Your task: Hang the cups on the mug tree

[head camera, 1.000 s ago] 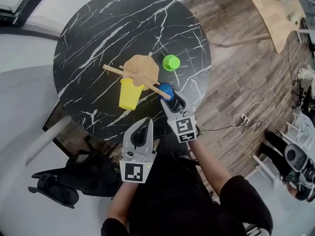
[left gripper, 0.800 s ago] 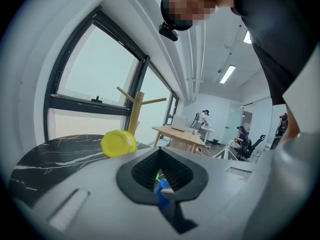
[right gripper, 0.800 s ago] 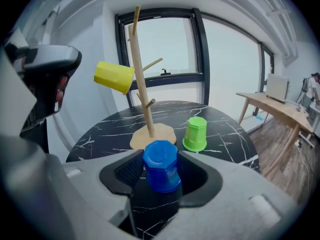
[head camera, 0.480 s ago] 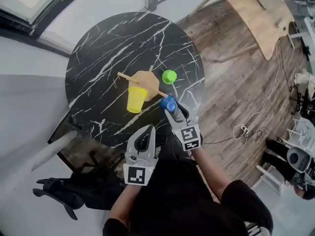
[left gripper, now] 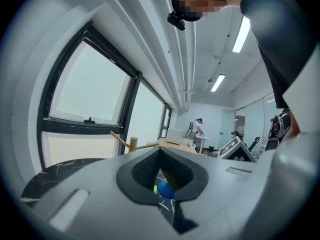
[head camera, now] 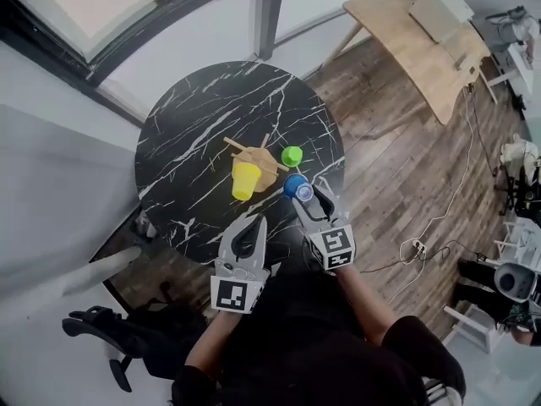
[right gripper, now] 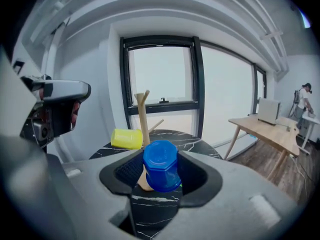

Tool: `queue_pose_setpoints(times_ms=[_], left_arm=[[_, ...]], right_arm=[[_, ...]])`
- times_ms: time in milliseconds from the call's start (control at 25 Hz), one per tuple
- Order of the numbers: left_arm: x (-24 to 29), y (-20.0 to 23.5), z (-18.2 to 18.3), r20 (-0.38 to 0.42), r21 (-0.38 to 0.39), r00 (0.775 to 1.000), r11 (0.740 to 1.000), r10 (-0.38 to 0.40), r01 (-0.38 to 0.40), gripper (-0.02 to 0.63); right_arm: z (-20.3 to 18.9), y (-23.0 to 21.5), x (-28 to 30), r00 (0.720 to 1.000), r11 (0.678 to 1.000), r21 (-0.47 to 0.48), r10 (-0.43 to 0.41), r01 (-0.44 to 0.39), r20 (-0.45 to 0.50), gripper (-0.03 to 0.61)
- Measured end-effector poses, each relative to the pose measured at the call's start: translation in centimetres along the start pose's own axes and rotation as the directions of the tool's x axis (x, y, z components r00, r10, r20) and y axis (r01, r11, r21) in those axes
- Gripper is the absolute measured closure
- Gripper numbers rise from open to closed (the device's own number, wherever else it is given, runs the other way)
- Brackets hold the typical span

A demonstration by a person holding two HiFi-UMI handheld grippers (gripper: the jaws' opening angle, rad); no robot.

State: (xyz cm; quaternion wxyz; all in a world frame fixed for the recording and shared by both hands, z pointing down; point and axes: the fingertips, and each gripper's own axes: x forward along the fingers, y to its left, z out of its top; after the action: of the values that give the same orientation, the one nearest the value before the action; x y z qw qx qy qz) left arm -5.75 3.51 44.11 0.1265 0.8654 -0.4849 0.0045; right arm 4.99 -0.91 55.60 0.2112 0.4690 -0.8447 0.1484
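A wooden mug tree stands near the middle of the round black marble table. A yellow cup hangs sideways on one of its pegs; the right gripper view shows this yellow cup beside the tree's stem. A green cup sits on the table just right of the tree. My right gripper is shut on a blue cup, held above the table's near right edge; the blue cup fills its jaws. My left gripper is shut and empty, lifted near the table's front edge.
A light wooden desk stands at the upper right on the plank floor. A black office chair is at the lower left. Cables lie on the floor to the right. Windows run behind the table.
Both grippers have risen, the right one carrying the blue cup up and away from the tree's peg. The table now looks smaller and farther below.
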Motion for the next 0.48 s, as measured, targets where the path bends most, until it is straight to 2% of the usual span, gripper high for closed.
queue_pose_setpoints(times_ms=[200, 480], left_arm=[[0.0, 0.7, 2.0, 0.026, 0.011, 1.000, 1.000, 0.003, -0.003, 0.612], [-0.1, 1.0, 4.1, 0.062, 0.012, 0.998, 1.000, 0.016, -0.017, 0.612]], right_arm=[[3.5, 0.0, -1.3, 0.998, 1.000, -0.020, 0.003, -0.001, 0.063, 0.370], [6.3, 0.3, -3.6, 0.993, 0.999, -0.030, 0.020, -0.017, 0.116, 0.370]])
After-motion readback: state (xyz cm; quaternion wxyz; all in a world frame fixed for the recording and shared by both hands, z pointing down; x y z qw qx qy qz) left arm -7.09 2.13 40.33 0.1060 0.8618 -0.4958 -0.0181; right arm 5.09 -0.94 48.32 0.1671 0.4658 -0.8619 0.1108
